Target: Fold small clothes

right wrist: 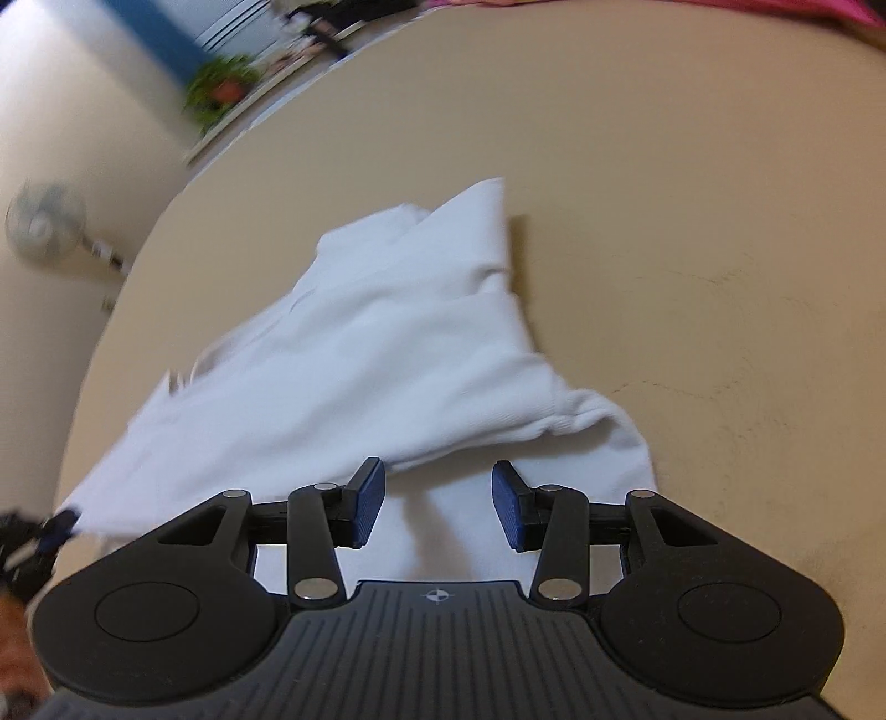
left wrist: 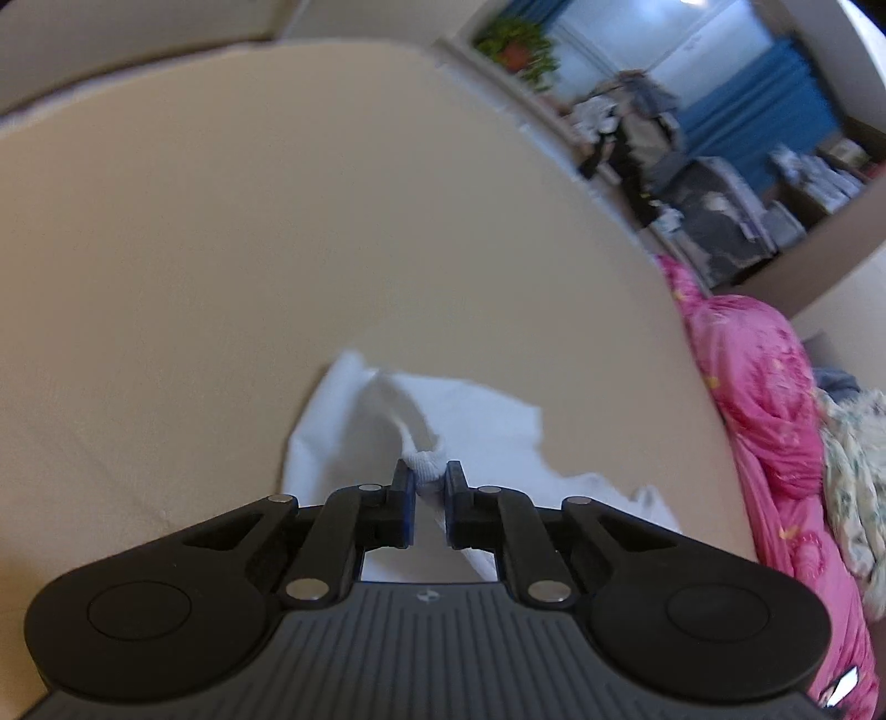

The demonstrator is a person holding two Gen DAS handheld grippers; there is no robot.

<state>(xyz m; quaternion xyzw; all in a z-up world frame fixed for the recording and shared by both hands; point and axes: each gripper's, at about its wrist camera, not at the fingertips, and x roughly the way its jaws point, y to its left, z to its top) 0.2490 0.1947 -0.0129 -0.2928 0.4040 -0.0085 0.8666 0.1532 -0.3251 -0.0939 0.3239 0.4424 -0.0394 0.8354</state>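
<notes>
The left gripper [left wrist: 429, 481] has its blue pads pinched tight on a bunched hem of the white garment [left wrist: 387, 421], a small knot of ribbed cloth bulging up between the fingertips. From that pinch the cloth runs away in a raised ridge and spreads out over the beige table [left wrist: 221, 249], with a ragged edge to the right and more of it passing underneath the gripper body. The right gripper [right wrist: 437, 501] stands about half open, its pads apart and nothing squeezed between them; it hovers above the near part of the same white garment [right wrist: 354, 354], which shows through the gap. In the right wrist view the garment lies crumpled across the middle of the table [right wrist: 692, 221], rising to a soft peak at its far end and trailing to the lower left, where the blurred tip of the other gripper [right wrist: 58, 523] meets its corner. A pink quilt [left wrist: 764, 399] is heaped at the table's right edge, with a floral cloth [left wrist: 855, 471] beside it. A potted plant [left wrist: 518, 47] sits on a ledge beyond the table, and a fan [right wrist: 44, 221] stands by the wall.
</notes>
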